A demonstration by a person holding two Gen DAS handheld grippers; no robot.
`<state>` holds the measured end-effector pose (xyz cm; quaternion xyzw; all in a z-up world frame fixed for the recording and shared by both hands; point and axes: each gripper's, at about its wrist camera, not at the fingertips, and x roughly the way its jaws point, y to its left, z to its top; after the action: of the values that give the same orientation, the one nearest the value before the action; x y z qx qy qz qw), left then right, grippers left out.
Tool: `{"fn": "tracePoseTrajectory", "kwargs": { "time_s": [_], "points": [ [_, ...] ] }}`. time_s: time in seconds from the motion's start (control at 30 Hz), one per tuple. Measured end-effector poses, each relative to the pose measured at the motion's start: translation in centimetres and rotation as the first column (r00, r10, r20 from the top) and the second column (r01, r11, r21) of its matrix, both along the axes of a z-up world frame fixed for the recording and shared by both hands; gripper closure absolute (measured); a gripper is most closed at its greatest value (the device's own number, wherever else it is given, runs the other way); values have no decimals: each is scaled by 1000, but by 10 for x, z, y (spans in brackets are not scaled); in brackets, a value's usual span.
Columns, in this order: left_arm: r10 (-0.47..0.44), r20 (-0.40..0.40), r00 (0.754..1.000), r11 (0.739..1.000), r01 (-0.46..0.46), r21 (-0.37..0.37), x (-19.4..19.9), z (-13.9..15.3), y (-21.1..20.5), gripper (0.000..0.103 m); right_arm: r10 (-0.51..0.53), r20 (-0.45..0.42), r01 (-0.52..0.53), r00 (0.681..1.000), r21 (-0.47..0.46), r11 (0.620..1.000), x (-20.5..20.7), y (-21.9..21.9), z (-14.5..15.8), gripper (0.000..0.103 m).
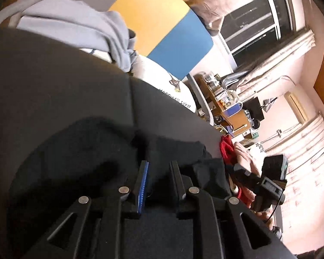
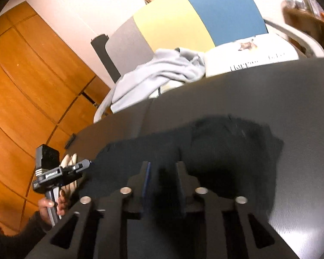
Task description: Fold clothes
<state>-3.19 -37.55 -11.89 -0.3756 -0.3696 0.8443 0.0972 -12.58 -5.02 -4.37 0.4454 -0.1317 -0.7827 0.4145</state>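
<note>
Left wrist only: red cloth [image 1: 226,149] beside black garment [image 1: 86,151].

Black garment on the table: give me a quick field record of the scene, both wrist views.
surface: dark table
garment: black garment, spread flat on the table, rumpled
left gripper: jaws parted, low over the garment's near edge, cloth between them; grip not confirmed
right gripper: jaws parted, over the garment's near edge; view blurred
other clothes: grey garment heaped at the table's far side; white printed item beside it; red cloth at the table edge
backdrop: grey, yellow and blue panel
</note>
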Motion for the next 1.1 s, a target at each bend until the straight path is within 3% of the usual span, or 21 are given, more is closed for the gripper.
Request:
{"fn": "tracePoseTrajectory", "kwargs": {
  "time_s": [0.07, 0.1, 0.2, 0.33, 0.43, 0.53, 0.67, 0.7, 0.87, 0.97, 1.1],
  "points": [
    [-36, 19, 999, 999, 36, -3, -16, -2, 11, 83, -8, 16, 8, 1000, -7, 1000, -12, -13, 0, 40],
    [-54, 28, 998, 998, 54, -8, -21, -3, 17, 83, -11, 18, 11, 1000, 20, 1000, -18, -21, -4, 36],
    [-121, 59, 991, 991, 124, -47, -7, -10, 31, 83, 26, 80, -31, 996, 65, 997, -29, -37, -20, 34],
    [-209, 104, 972, 971, 219, -98, 15, -19, 48, 83, 205, 120, -216, 971, 92, 972, 15, -33, -31, 36],
    [-172, 91, 981, 980, 180, -88, 31, -20, 43, 83, 199, 115, -215, 973, 151, 965, 47, -7, -37, 36],
    [-116, 45, 992, 986, 121, -115, 32, -14, 44, 83, 130, 70, -142, 989, 207, 968, 54, 7, -32, 36],
    [-131, 62, 989, 978, 139, -154, 26, -23, 59, 82, 112, -48, -101, 993, 202, 974, 53, -7, -9, 34],
    [-139, 78, 987, 972, 151, -181, 24, -28, 64, 86, 123, -87, -103, 989, 211, 972, 54, -18, -6, 34],
    [-140, 43, 989, 964, 147, -222, 18, -36, 62, 93, 167, -148, -98, 975, 388, 916, 49, -68, -37, 32],
    [-124, 42, 991, 969, 130, -212, 7, -39, 56, 94, 168, -259, -47, 951, 416, 908, 53, -72, -48, 28],
    [-61, 55, 997, 968, 72, -239, 1, -32, 58, 94, 131, -279, -2, 951, 420, 907, 48, -73, -48, 23]
  ]
}}
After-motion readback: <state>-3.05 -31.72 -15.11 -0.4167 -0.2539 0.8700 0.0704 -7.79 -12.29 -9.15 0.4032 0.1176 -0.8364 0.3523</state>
